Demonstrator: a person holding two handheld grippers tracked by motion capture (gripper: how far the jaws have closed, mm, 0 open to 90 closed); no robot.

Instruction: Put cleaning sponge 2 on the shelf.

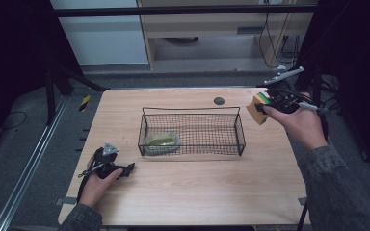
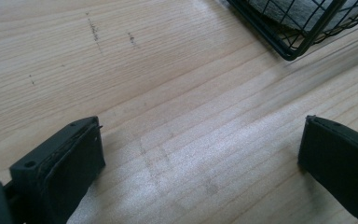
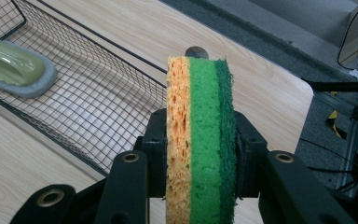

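Observation:
A sponge (image 3: 200, 140) with yellow, light green and dark green layers stands on edge between the jaws of my right gripper (image 3: 200, 154), which is shut on it. From above, the sponge (image 1: 258, 109) hangs in the air past the right end of a black wire basket (image 1: 192, 131), held in my right gripper (image 1: 270, 107). Inside the basket's left end lies a green brush with a grey base (image 1: 161, 143), which the right gripper view also shows as the brush (image 3: 14, 67). My left gripper (image 1: 120, 171) rests low at the front left of the table, open over bare wood (image 2: 200, 154).
A dark round spot (image 1: 218, 100) marks the wooden table (image 1: 197, 192) behind the basket. The basket corner (image 2: 291, 49) lies just ahead of my left gripper. Black frame posts and cables stand off the table's right side.

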